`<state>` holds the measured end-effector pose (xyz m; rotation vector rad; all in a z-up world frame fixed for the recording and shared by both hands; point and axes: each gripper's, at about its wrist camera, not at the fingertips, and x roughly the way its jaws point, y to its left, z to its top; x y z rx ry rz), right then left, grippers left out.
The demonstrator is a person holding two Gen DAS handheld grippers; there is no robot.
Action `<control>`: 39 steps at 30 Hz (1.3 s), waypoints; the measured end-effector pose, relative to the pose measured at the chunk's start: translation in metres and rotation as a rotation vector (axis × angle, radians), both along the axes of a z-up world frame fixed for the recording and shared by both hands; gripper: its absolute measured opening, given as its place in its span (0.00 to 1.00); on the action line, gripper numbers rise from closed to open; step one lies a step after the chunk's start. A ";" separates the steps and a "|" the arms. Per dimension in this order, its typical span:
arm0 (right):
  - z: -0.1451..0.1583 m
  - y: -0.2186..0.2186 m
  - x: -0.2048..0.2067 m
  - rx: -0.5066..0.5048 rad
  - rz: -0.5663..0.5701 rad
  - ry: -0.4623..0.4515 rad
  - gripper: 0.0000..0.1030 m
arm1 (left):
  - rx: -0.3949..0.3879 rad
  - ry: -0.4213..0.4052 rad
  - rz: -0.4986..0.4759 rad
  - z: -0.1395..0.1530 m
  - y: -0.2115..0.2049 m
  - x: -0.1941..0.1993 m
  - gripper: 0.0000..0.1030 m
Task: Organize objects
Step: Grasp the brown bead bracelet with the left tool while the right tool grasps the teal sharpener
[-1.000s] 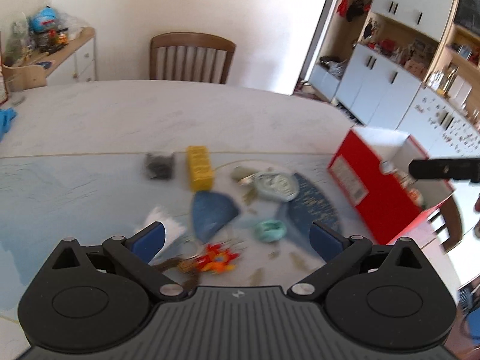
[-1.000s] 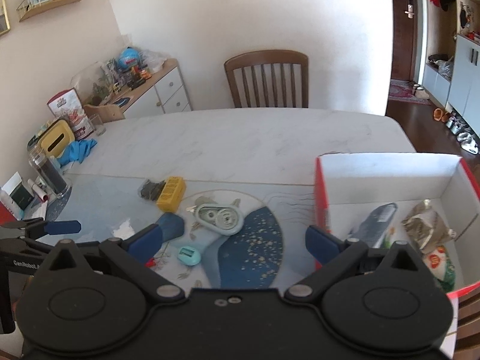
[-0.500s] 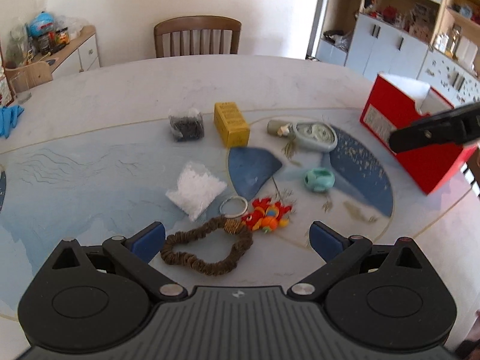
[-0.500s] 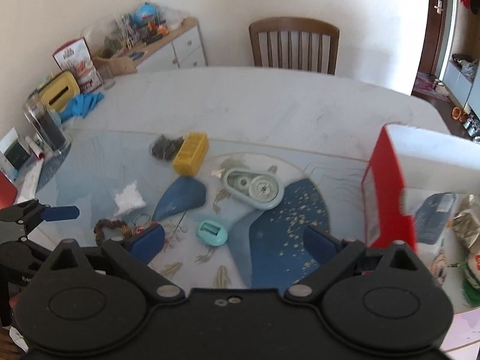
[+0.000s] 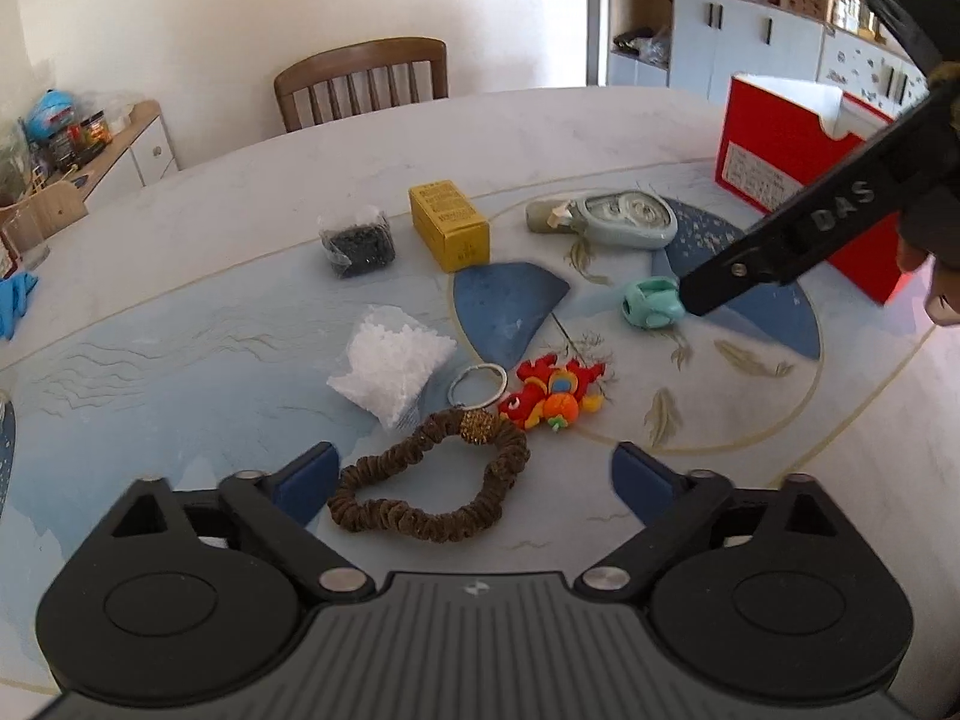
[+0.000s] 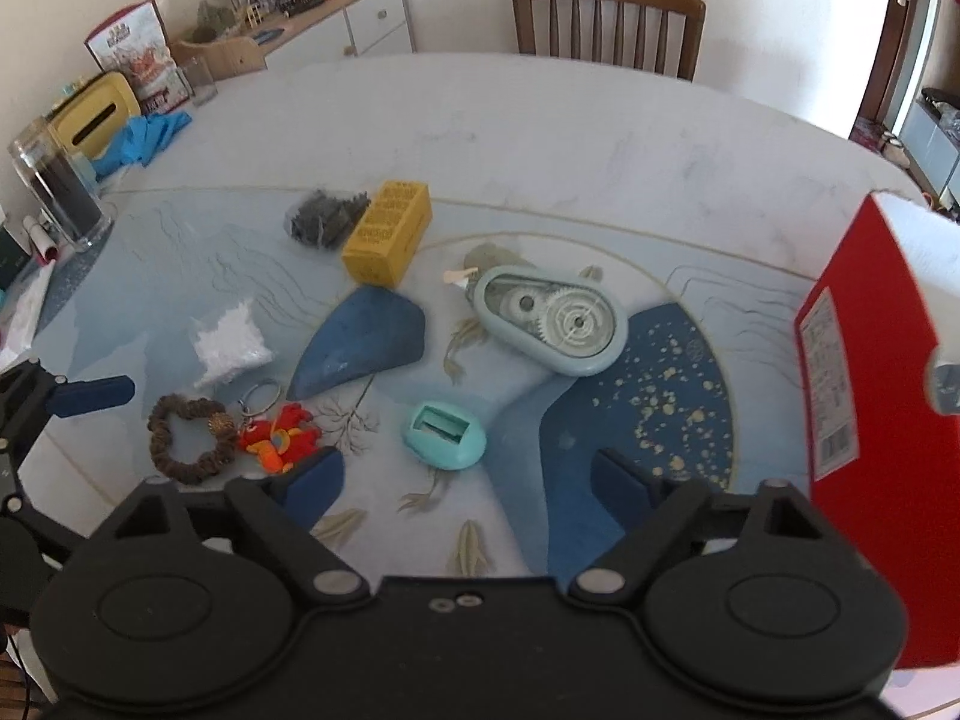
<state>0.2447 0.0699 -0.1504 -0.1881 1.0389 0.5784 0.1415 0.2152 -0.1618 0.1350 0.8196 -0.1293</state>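
Black left gripper (image 5: pixel 474 480) with blue pads, silver pivot screws, ribbed grey housing, right gripper (image 6: pixel 465 480) alike

Marble table (image 5: pixel 600 120): scrunchie (image 5: pixel 429 489), yellow box (image 5: pixel 449 225), red box (image 5: pixel 798 180), keychain toy (image 5: pixel 549 396).

The left gripper (image 5: pixel 474 474) points steeply downward, its jaws wide apart and closing, with nothing pressed between its blue pads (image 5: pixel 303 474). The right gripper (image 6: pixel 465 483) also tilts steeply down, its jaws wide and closing, and its pads (image 6: pixel 312 480) grip nothing. A hand (image 5: pixel 927 234) holds the right gripper from behind at the right edge of the left wrist view.
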 end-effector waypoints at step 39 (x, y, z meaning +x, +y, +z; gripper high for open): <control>-0.024 0.034 0.008 -0.079 0.066 -0.031 0.35 | -0.078 0.124 -0.008 -0.007 0.009 0.015 0.09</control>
